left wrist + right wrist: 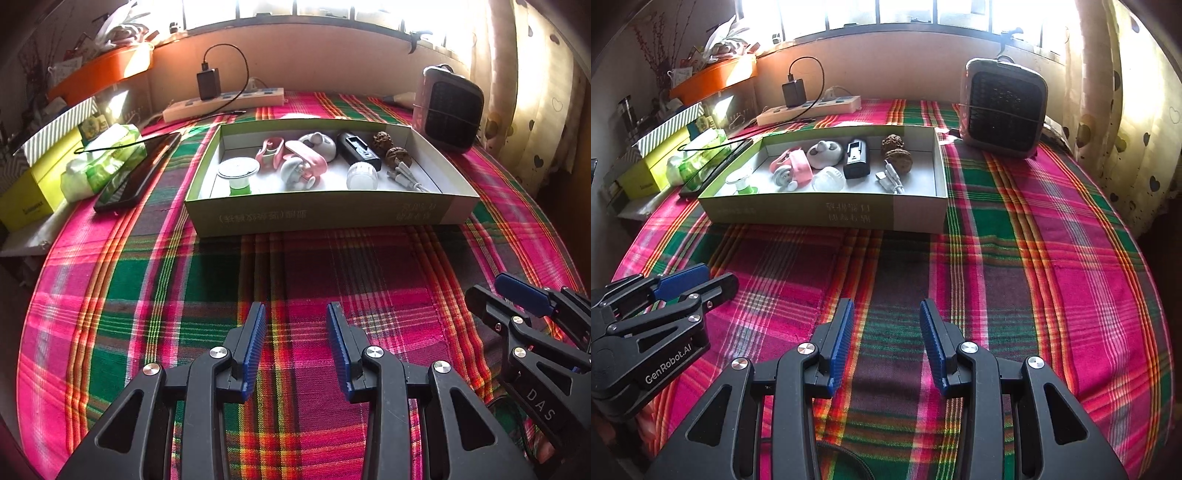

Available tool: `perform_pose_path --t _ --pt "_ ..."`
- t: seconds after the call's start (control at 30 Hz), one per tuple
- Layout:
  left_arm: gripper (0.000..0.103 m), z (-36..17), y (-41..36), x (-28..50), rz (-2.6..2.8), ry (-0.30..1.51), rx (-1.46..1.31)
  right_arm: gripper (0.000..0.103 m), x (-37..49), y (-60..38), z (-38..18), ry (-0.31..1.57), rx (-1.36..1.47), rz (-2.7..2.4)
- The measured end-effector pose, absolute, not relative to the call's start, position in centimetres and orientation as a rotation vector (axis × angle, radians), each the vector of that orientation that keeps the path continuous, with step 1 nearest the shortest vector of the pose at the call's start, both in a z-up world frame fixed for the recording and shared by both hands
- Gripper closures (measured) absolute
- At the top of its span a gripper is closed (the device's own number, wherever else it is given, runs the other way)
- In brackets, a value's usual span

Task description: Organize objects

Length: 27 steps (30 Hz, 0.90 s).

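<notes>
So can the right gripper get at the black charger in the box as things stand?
Probably yes. The right gripper is open and empty over bare cloth, the box has no lid, and the black charger lies exposed, though close beside a white round item.

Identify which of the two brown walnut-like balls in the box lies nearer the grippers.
The walnut beside the white cable is nearer. The other walnut sits behind it, against the far wall of the box, toward the window.
</notes>
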<state>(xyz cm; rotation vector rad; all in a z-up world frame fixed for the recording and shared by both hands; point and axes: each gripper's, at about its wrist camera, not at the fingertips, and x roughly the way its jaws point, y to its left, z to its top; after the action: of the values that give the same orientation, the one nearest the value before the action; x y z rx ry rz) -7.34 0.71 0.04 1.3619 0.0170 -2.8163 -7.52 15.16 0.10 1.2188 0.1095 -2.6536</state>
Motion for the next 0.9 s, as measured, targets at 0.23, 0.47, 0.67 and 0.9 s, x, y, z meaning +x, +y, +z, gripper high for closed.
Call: perform_pose_path --t 0.23,0.47,0.67,0.9 --pt "0.070 -0.1 1.0 -6.1 -2.824 0.002 1.320 0.064 -6.8 15.4 0.0 0.106 1.222 -2.660" --pt "0.070 -0.1 1.2 -5.6 -2.809 0.012 1.307 0.053 -6.2 15.5 -0.5 0.125 1.259 -2.673" --pt "0.069 -0.1 1.2 -5.4 -2.806 0.015 1.305 0.047 -6.2 15.8 -0.6 0.123 1.264 -2.688" --pt "0.069 -0.1 1.2 -5.4 -2.806 0.016 1.305 0.041 -6.3 15.8 -0.6 0.122 1.272 -2.695"
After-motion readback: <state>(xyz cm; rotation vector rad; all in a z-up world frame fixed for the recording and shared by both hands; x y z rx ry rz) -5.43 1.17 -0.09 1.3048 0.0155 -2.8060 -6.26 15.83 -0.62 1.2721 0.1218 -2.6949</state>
